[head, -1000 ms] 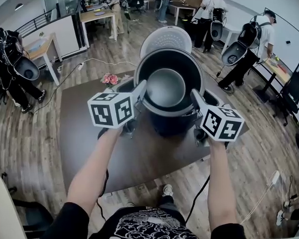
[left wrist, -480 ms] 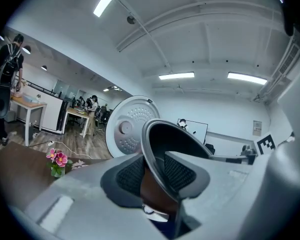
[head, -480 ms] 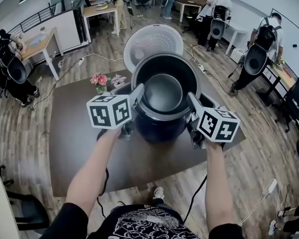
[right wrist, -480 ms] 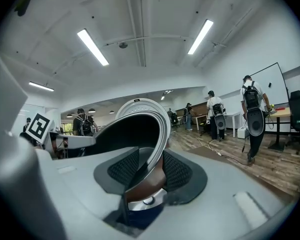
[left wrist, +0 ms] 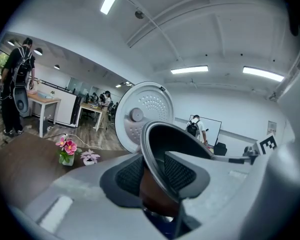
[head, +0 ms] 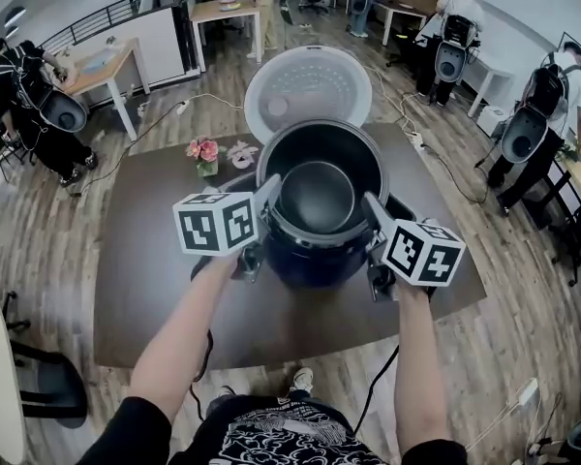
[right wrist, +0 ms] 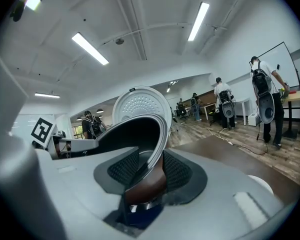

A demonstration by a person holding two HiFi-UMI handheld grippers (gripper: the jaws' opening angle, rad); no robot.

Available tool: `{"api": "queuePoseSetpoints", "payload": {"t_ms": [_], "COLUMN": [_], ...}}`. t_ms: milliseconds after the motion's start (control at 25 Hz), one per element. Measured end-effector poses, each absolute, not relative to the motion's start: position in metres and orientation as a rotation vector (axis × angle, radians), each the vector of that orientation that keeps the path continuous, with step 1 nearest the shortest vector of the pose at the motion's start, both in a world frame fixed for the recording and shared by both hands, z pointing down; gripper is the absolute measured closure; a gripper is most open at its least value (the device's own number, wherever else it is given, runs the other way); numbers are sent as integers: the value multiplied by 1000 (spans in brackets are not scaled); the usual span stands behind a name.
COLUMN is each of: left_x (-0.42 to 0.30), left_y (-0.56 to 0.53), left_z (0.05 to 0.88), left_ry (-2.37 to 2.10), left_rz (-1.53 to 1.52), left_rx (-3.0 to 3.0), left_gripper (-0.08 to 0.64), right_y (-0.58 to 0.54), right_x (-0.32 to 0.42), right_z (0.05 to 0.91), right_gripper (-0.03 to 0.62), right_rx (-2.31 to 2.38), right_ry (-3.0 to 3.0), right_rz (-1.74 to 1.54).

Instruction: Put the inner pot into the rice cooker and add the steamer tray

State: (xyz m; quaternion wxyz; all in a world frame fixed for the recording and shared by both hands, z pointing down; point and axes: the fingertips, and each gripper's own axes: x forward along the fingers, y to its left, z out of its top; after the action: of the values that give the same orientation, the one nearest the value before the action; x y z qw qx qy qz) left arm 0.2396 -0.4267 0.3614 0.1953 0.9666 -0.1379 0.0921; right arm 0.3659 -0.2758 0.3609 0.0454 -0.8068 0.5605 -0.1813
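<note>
Two grippers share the pot (head: 318,197). The left gripper (head: 267,198) is clenched on the rim at one side and the right gripper (head: 376,213) on the rim opposite, so the load hangs level and centred over the cooker (head: 315,262). In each gripper view the ribbed pads (left wrist: 131,175) pinch the thin rim, one inside the wall and one outside. This grip suits a smooth, round pot with no handles. The lid (head: 308,83) is tipped back behind, leaving the mouth free. The cooker stands on the table (head: 155,269), and the flowers (head: 205,151) are well apart from it at the left.

The pot hides its own base and the cooker's cavity. It is probably part-way in, but I cannot tell if it is seated. The marker cubes cover the cooker's sides. Both gripper views show little beyond rim and lid, with only a dark blue patch under the jaws. The steamer tray appears in no view.
</note>
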Motion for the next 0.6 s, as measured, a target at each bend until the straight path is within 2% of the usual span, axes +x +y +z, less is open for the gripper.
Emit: {"api": "queuePoseSetpoints", "payload": {"t_ms": [600], "left_x": [249], "left_y": [-426], "left_z": [399], "left_ry": [-455], "left_rz": [420], "left_rx": [2643], "left_gripper": [425], "right_y": [-280], "right_x": [378], "right_z": [399], "right_gripper": [440], "right_rx": [-2434], "right_ry": [1716], "right_rz": [-765]}}
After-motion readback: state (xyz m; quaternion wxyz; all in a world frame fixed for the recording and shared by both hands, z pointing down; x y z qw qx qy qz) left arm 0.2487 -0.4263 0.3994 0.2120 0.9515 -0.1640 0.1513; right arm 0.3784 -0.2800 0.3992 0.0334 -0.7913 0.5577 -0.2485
